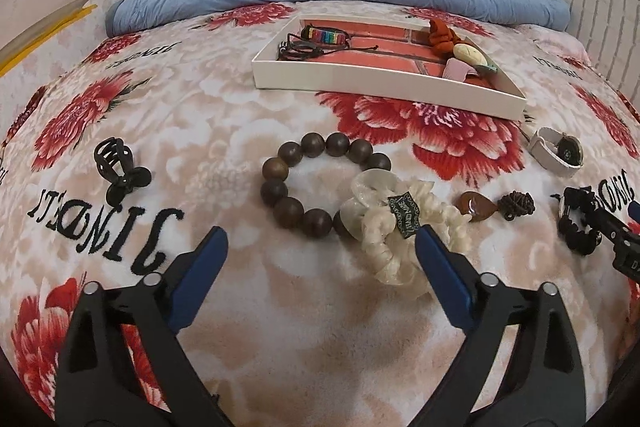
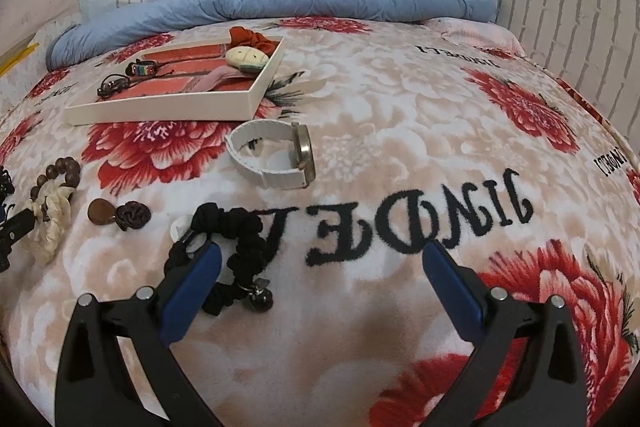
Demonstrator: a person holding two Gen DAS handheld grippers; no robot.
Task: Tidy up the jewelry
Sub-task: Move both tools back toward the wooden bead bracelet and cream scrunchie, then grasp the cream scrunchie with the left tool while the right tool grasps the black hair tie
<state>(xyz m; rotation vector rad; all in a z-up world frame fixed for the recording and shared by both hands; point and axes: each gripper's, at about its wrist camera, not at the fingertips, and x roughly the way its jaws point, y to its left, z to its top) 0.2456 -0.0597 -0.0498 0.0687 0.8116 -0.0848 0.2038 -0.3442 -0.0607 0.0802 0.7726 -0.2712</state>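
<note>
Two handheld grippers hover over a flowered blanket strewn with jewelry. The left gripper has its blue fingers spread wide, holding nothing. Just ahead of them, and slightly toward the right finger, lies a ring of dark wooden beads flat on the blanket, overlapped on its right by a cream scrunchie whose folds reach the right fingertip. The right gripper is also wide apart and empty — its left finger sits over a black scrunchie, so that piece lies off-centre, toward the left. A white watch lies further ahead. The white tray, already holding several pieces, sits well beyond both — nearer the left gripper's line.
</note>
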